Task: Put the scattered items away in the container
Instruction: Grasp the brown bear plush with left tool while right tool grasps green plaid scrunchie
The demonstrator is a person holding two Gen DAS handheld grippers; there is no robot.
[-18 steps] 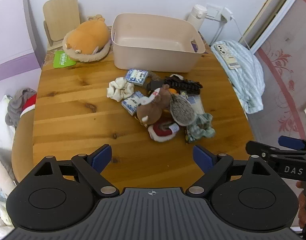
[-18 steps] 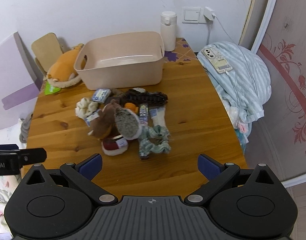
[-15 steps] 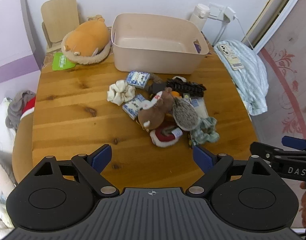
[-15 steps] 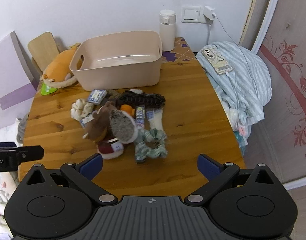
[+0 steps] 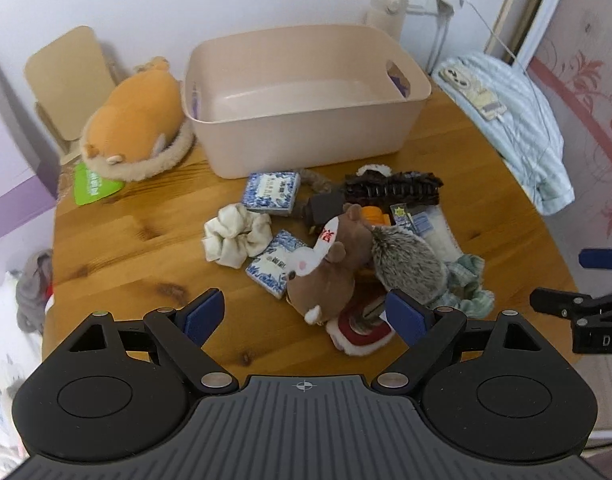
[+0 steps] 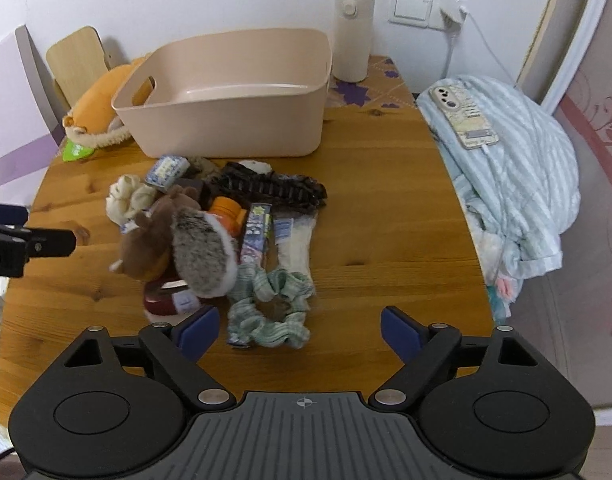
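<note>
An empty beige tub [image 5: 306, 120] [image 6: 233, 120] stands at the back of the wooden table [image 5: 125, 240]. In front of it lies a heap: a brown plush mouse [image 5: 326, 276] [image 6: 149, 240], a grey hedgehog plush [image 5: 410, 264] [image 6: 203, 256], a cream scrunchie [image 5: 235, 236], two blue-white packets [image 5: 270, 192], a dark hair claw [image 5: 394, 190] [image 6: 277, 190], a green scrunchie [image 6: 269, 316] and a red-white piece [image 5: 362, 332]. My left gripper [image 5: 306, 316] hovers open above the mouse. My right gripper [image 6: 297, 332] hangs open over the green scrunchie. Neither holds anything.
An orange plush [image 5: 137, 120] and a wooden stand [image 5: 65, 76] sit left of the tub. A white flask [image 6: 354, 36] stands at the wall. A striped blue cloth [image 6: 514, 168] with a charging phone [image 6: 466, 116] lies off the table's right edge.
Both grippers have come closer to the heap and lower, so the items look larger. Their jaws stay wide apart. Nothing on the table has moved.
</note>
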